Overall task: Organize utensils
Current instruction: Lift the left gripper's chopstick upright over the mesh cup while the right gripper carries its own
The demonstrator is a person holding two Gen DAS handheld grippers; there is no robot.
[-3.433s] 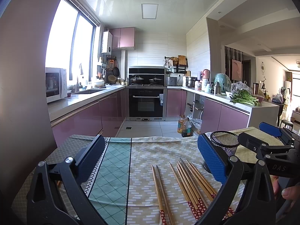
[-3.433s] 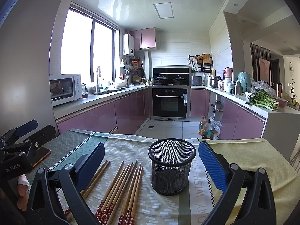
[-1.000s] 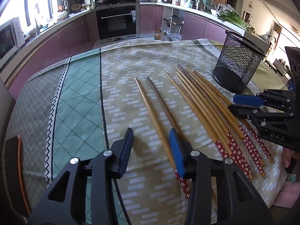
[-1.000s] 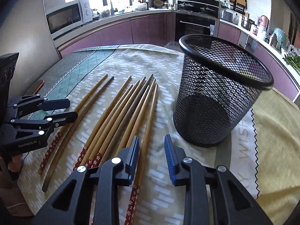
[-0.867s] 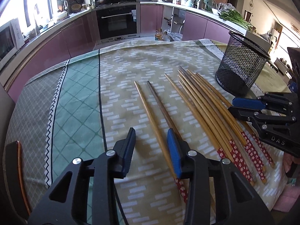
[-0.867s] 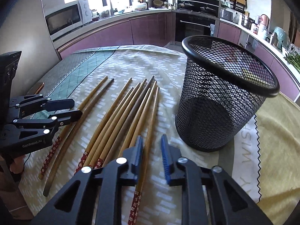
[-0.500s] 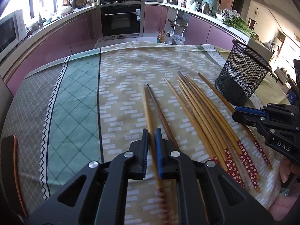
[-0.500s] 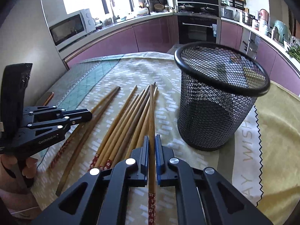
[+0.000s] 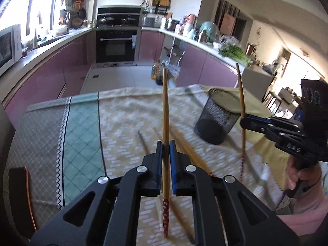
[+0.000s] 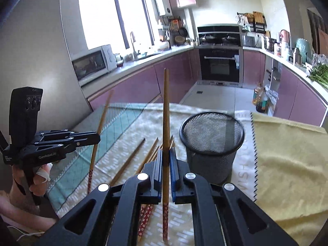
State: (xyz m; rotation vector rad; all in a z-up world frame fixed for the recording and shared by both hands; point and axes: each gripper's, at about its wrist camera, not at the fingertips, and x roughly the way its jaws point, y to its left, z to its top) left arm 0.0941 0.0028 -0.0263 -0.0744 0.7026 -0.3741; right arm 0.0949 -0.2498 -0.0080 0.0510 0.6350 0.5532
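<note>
My left gripper (image 9: 166, 146) is shut on one wooden chopstick (image 9: 165, 106), lifted off the table and pointing up and away. My right gripper (image 10: 166, 153) is shut on another chopstick (image 10: 166, 110), also raised. Each gripper shows in the other's view: the right gripper (image 9: 244, 121) with its chopstick (image 9: 241, 94), the left gripper (image 10: 97, 136) with its chopstick (image 10: 101, 123). Several more chopsticks (image 10: 131, 157) lie on the patterned tablecloth (image 9: 123, 119). The black mesh holder (image 10: 211, 141) stands upright just right of them, also visible in the left wrist view as the mesh holder (image 9: 217, 119).
A yellow cloth (image 10: 287, 164) covers the table's right side and a green panel (image 9: 80, 131) its left. A dark object (image 9: 19, 194) lies at the table's near left edge. Kitchen counters and an oven (image 10: 220, 65) stand beyond. A hand (image 9: 301, 176) grips the right tool.
Both grippers closed, each on a chopstick, then rose from the table with the sticks tilting upward. The remaining chopsticks stay on the cloth.
</note>
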